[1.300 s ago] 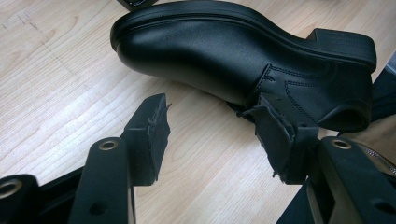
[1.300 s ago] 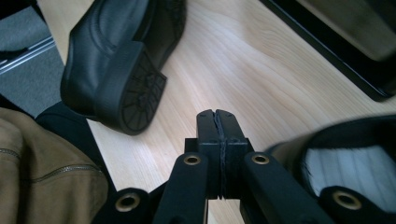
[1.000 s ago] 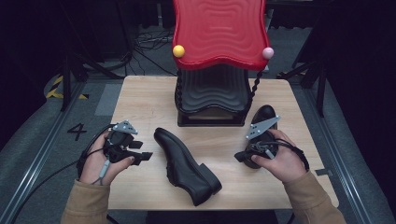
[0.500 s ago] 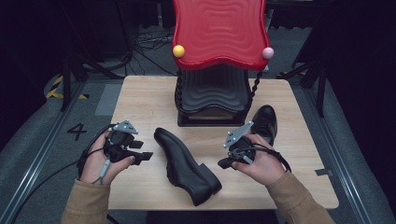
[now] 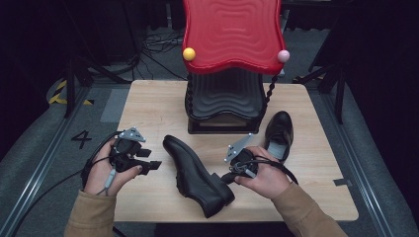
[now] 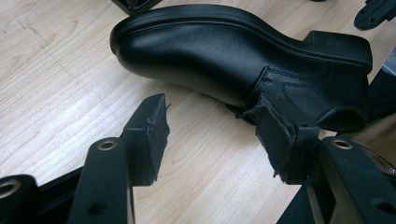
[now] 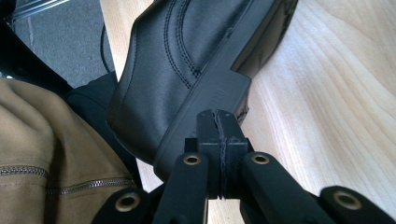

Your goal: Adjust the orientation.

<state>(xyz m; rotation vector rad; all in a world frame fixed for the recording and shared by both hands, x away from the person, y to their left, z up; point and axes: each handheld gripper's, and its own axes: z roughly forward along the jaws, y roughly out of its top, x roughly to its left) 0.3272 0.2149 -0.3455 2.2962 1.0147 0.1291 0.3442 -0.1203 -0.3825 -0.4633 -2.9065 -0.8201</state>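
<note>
The bench (image 5: 148,111) is a light wood-grain top with rounded corners. It stands on a grey floor (image 5: 44,148) in a dark room. A "4" marking (image 5: 80,139) and yellow-black tape (image 5: 62,94) lie on the floor to the left, and cables (image 5: 158,44) run behind the bench. At the far centre of the bench stands a black ribbed stand (image 5: 225,101) carrying a red wavy panel (image 5: 232,32), with a yellow ball (image 5: 188,54) and a pink ball (image 5: 282,56) at its lower corners.

The near shoe (image 5: 195,173) is a glossy black leather dress shoe. It lies on its side at the centre of the bench, toe toward the stand, heel toward the person. The left gripper view shows its smooth rounded toe, stitched side seams and black sole edge (image 6: 243,14). A second black shoe (image 5: 278,133) stands upright to the right of the stand, grey insole visible.

The left claw (image 5: 150,165) is held left of the near shoe, apart from it, jaws set wide with bare bench between them. The right claw (image 5: 222,178) is at the heel of the near shoe; the right gripper view shows its jaws pressed together with nothing between them, their tips against the heel block (image 7: 219,93). A tan sleeve (image 7: 46,163) shows beside it.
</note>
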